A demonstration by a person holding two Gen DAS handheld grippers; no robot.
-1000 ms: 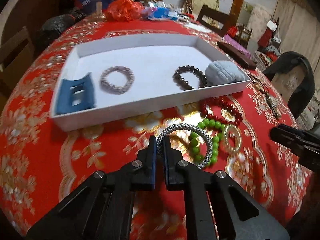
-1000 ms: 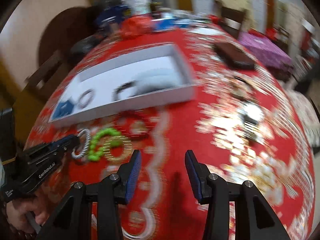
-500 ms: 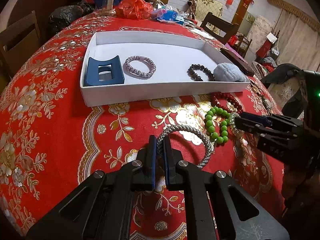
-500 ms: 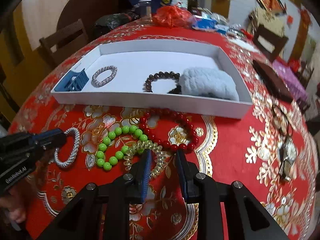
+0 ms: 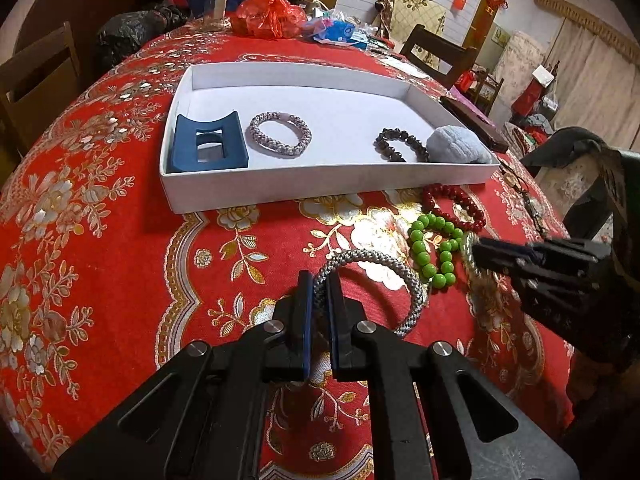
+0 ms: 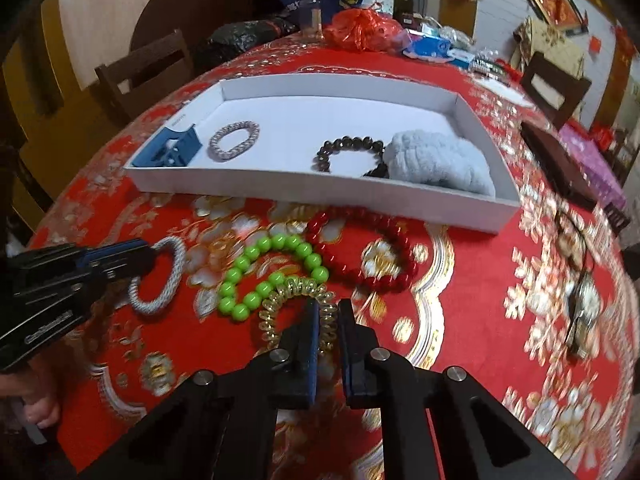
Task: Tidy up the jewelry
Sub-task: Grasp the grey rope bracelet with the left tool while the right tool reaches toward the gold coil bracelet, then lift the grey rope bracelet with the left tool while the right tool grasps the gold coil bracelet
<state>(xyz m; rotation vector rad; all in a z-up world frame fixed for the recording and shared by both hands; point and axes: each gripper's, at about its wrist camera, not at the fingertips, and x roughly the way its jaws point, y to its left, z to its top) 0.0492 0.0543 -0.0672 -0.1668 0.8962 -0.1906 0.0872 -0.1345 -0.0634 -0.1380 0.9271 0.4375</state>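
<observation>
My left gripper [image 5: 318, 312], bottom centre of the left wrist view, is clamped on the near arc of the grey-and-white braided cord bracelet [image 5: 396, 272]; the rest of the loop looks to lie on the red-and-gold floral tablecloth [image 5: 120, 280]. My right gripper [image 6: 328, 320], low centre of the right view, has just been closing, and its jaws now pinch the near coils of the clear yellowish spiral hair tie [image 6: 296, 292].

Just beyond, mid-frame: the lime-green bead bracelet [image 6: 272, 268] touches the spiral tie, and the dark-red bead bracelet [image 6: 360, 248] sits touching it on the right. Further up, the shallow white cardboard tray [image 6: 320, 196] holds a blue plastic stand [image 6: 168, 152] at its left end, a silver-grey woven bracelet [image 6: 234, 140], a dark brown bead bracelet [image 6: 348, 148] and a pale blue fluffy cloth bundle [image 6: 440, 164] at its right end.

Risks, imo: the spiral tie is stretchy and its coils may snag the green beads, so lifting could drag them off w/ it. The grip on the cord bracelet is at one edge only, so it may swing and clip the tray's near wall. Both grippers are close, so a collision is possible if lifted together.
</observation>
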